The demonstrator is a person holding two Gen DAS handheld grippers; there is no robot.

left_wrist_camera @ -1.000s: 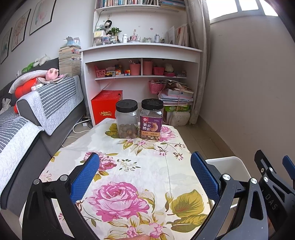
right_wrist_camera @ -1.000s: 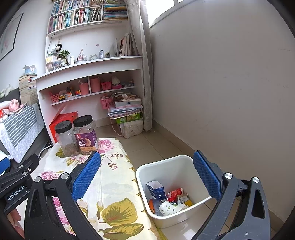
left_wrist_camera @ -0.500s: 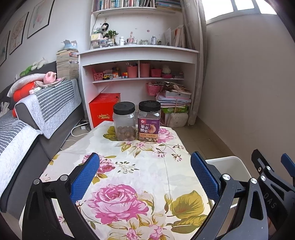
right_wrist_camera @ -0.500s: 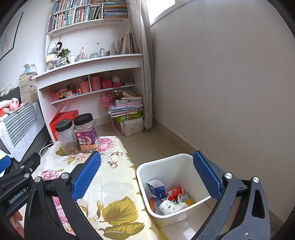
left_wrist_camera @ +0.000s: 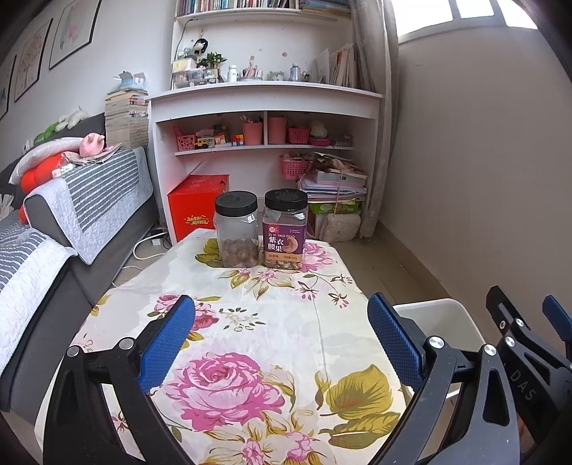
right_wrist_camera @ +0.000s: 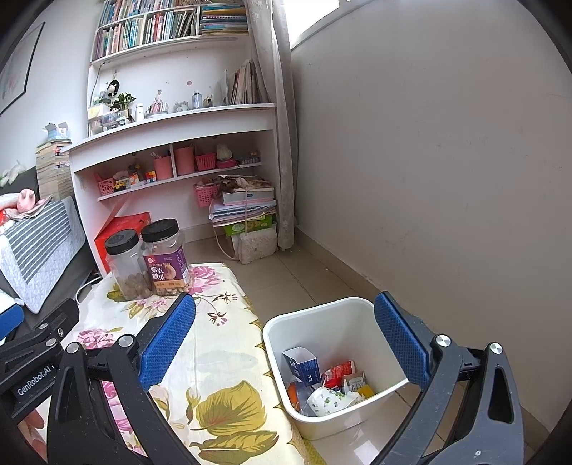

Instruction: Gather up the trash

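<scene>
1. Flowered tablecloth [left_wrist_camera: 271,322] runs out to two jars [left_wrist_camera: 261,232] at the far end, no litter showing on it
2. Left gripper [left_wrist_camera: 282,339] hovers over the cloth, fingers spread wide, nothing held
3. Right gripper [right_wrist_camera: 286,339] gapes empty above the white bin [right_wrist_camera: 343,322] beside the table, trash [right_wrist_camera: 329,386] piled inside
4. Looks finished; best scan the edges before stopping

White shelving [left_wrist_camera: 264,103], grey sofa [left_wrist_camera: 53,257], tiled floor [right_wrist_camera: 296,272], daylit window [left_wrist_camera: 464,14].

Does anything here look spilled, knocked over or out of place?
Nothing stands out. Both jars stand upright and capped on the floral tablecloth, the trash sits inside the upright white bin, and both claws are open and hold nothing.
</scene>
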